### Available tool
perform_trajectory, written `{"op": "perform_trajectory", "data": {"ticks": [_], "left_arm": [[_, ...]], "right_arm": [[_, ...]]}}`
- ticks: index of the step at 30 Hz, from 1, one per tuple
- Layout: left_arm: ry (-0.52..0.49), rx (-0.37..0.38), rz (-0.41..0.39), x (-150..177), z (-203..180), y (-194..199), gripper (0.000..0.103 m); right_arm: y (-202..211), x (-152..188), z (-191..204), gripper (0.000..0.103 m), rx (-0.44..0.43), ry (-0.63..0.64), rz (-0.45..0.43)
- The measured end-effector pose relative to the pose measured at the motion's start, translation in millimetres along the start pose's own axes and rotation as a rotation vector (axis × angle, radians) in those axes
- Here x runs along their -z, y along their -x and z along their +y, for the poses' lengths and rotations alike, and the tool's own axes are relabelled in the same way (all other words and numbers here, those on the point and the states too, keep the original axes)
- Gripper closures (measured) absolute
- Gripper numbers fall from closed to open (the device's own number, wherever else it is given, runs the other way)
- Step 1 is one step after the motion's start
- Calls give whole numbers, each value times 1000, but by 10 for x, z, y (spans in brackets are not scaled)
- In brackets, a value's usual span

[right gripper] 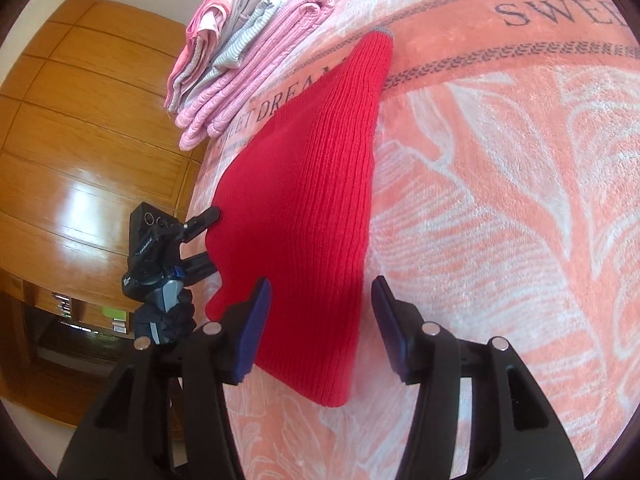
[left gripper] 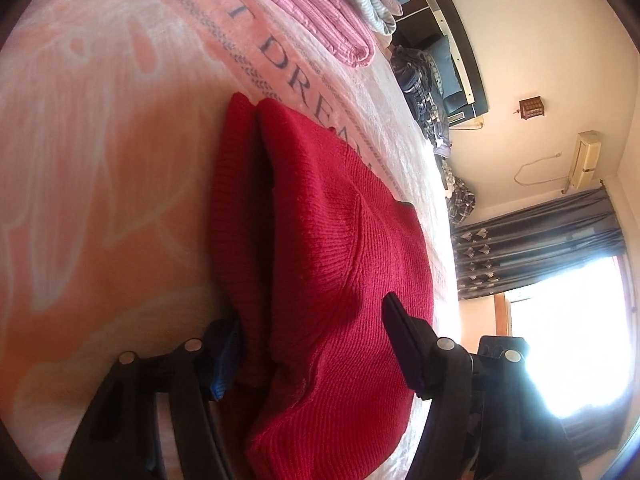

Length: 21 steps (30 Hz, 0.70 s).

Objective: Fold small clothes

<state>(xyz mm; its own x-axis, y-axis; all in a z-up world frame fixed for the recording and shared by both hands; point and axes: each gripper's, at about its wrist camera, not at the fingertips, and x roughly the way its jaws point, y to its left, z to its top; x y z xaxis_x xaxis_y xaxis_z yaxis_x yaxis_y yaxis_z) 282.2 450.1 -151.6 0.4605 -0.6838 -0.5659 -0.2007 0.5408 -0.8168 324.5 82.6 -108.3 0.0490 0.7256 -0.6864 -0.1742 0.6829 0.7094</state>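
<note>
The words "SWEET DREAM" are printed in dark blue-grey capitals along a patterned band of the peach-pink blanket (right gripper: pixel 500 200); in the left wrist view only "EET DREA" can be read, and in the right wrist view "SWEE" is seen again at the far edge. Small white lettering is seen on the left tool's black body, too small to be read.

One red knitted garment (right gripper: pixel 316 200) is laid on the blanket, folded into a long shape, with a grey-trimmed cuff at its far end. One stack of folded clothes (right gripper: pixel 240 60), in pink, striped and grey fabrics, is set just beyond it near the bed's edge.

The left gripper (left gripper: pixel 312 332) is spread wide, and the garment's near edge is seen between its two fingers, with one pad tucked beside the fold; nothing is clamped. The right gripper (right gripper: pixel 320 300) is likewise released, its two blue-padded fingers held apart over the garment's lower hem. A gloved hand (right gripper: pixel 168 316) is seen on the left tool's handle.
</note>
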Motion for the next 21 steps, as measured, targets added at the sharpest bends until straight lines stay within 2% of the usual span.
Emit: {"op": "perform_trajectory", "data": {"ticks": [4, 8, 10, 11, 12, 14, 18, 21], "left_arm": [[-2, 33, 18, 11, 18, -20, 39], [-18, 22, 36, -10, -12, -95, 39], [-33, 8, 35, -10, -40, -133, 43], [-37, 1, 34, -5, -46, -151, 49], [-38, -3, 31, 4, -24, -155, 56], [-24, 14, 20, 22, 5, -168, 62], [-25, 48, 9, 65, 0, -119, 67], [-25, 93, 7, 153, -101, -75, 68]], "right_arm": [[-123, -95, -78, 47, -15, -27, 16], [-276, -181, -155, 45, -60, -70, 19], [-338, -226, -147, 46, -84, -77, 10], [-364, -244, -130, 47, -100, -80, 3], [-393, -255, -117, 54, -111, -81, 1], [-428, -249, -80, 61, -103, -79, -9], [-302, -216, 4, 72, -107, -41, -22], [-93, -169, 92, 74, -115, -15, -21]]}}
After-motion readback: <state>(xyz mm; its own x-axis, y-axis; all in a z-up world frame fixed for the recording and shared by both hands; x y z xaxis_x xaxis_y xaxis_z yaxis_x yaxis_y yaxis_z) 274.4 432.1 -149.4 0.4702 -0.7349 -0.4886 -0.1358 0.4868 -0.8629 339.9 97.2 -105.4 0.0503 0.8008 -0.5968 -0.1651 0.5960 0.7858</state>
